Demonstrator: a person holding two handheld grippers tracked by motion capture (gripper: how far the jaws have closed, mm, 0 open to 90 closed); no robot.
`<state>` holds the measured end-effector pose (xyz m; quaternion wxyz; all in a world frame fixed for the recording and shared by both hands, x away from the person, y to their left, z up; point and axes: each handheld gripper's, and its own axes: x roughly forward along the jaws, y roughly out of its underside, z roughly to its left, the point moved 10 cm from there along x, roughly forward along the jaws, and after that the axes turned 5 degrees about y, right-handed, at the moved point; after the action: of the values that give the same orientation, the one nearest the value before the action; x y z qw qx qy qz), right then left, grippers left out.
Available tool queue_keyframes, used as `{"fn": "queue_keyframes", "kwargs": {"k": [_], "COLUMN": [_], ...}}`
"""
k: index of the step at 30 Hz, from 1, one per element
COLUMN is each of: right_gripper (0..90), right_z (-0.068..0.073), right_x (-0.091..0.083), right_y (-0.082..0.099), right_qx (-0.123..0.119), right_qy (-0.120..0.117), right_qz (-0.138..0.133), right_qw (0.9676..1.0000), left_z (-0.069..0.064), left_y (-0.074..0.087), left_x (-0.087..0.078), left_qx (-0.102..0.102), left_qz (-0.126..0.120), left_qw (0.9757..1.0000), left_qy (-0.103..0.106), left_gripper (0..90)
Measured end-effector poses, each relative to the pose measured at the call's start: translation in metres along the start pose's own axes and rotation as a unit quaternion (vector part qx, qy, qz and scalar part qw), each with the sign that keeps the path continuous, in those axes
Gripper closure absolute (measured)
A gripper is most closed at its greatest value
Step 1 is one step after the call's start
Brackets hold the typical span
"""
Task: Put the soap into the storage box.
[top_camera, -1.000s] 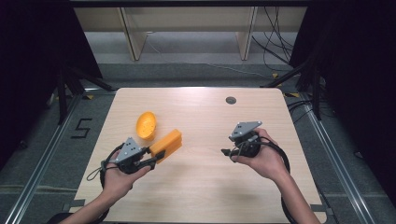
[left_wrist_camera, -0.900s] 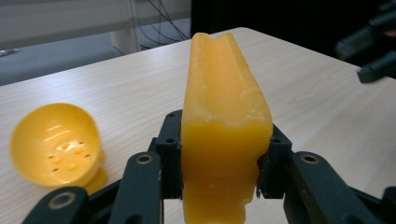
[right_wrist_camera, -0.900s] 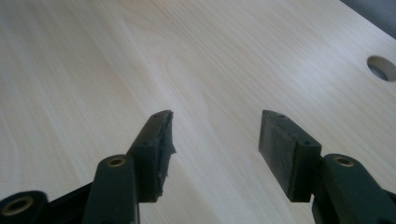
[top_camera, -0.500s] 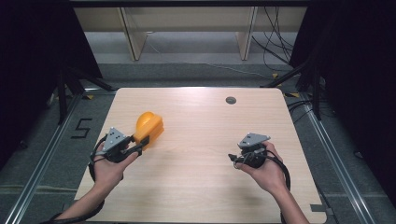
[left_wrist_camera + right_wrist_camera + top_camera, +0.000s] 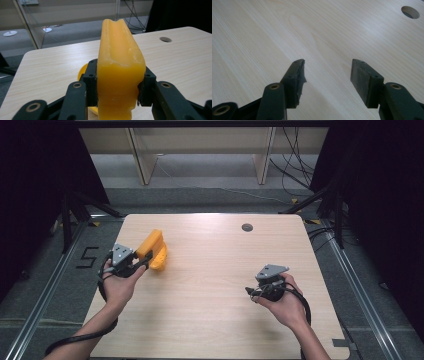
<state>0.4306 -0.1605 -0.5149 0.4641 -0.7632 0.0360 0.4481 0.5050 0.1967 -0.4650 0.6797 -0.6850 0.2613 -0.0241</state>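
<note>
Gripping an orange block (image 5: pixel 150 243), the left gripper (image 5: pixel 140 263) sits at the table's left side in the high view, its jaws pressed against the block's two flanks. The left gripper view shows the orange block (image 5: pixel 119 67) standing upright between the black pads (image 5: pixel 91 82), its top grooved and its lower part reaching below the jaws. Just behind and beneath it lies a second orange piece (image 5: pixel 160 259), rounded, resting on the table (image 5: pixel 215 270) and partly hidden by the block. The left hand (image 5: pixel 119 285) wraps the gripper's body from below, forearm running in from the bottom left, with the black cable looping back along it.

Toward the right, the right gripper (image 5: pixel 249 292) is held low over the right half of the table, well apart from the orange things, pointing left. The right hand (image 5: pixel 282 305) cups it from behind, wrist angled in from the bottom right. In the right gripper view its jaws stand wide apart around bare wood, holding nothing.

Pale wood grain covers the table, with a round hole (image 5: pixel 247 227) near the far edge. Beyond it are a grey floor, light shelving legs and loose cables (image 5: pixel 292 175); dark curtains hang on both sides, and a "5" (image 5: pixel 87 256) is marked on the floor at left.
</note>
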Motion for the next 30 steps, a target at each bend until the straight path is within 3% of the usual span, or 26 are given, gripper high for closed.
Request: {"fn": "queue_keyframes", "kwargs": {"k": [3, 6, 9, 13, 19, 23, 30], "right_gripper": [45.4, 45.2, 45.1, 45.1, 45.2, 45.1, 44.9], "right_z": [-0.001, 0.0, 0.001, 0.001, 0.001, 0.001, 0.0], "right_x": [0.001, 0.002, 0.002, 0.003, 0.002, 0.0, 0.001], "right_y": [0.001, 0.004, 0.006, 0.007, 0.006, 0.007, 0.009], "right_qx": [0.003, 0.002, 0.002, 0.0, 0.001, 0.001, 0.01], "right_qy": [0.001, -0.003, -0.006, -0.008, -0.01, -0.008, -0.006], "right_qz": [0.0, 0.007, 0.012, 0.011, 0.01, 0.008, 0.007], "right_qw": [1.0, 1.0, 0.9999, 0.9999, 0.9999, 0.9999, 0.9999], "left_z": [0.006, 0.008, 0.009, 0.01, 0.009, 0.007, -0.005], "left_y": [-0.002, -0.005, -0.009, -0.013, -0.02, -0.016, -0.008], "left_x": [0.012, 0.023, 0.028, 0.029, 0.027, 0.022, 0.021], "left_qx": [-0.003, -0.022, -0.028, -0.047, -0.048, -0.046, -0.042], "left_qz": [0.001, -0.003, -0.011, -0.021, -0.045, -0.055, -0.057], "left_qw": [0.9998, 0.999, 0.998, 0.9963, 0.9926, 0.9914, 0.9924], "left_qy": [-0.021, -0.04, -0.056, -0.069, -0.102, -0.11, -0.101], "left_gripper": [60.3, 60.3, 60.3, 60.3, 60.3, 60.3, 60.3]}}
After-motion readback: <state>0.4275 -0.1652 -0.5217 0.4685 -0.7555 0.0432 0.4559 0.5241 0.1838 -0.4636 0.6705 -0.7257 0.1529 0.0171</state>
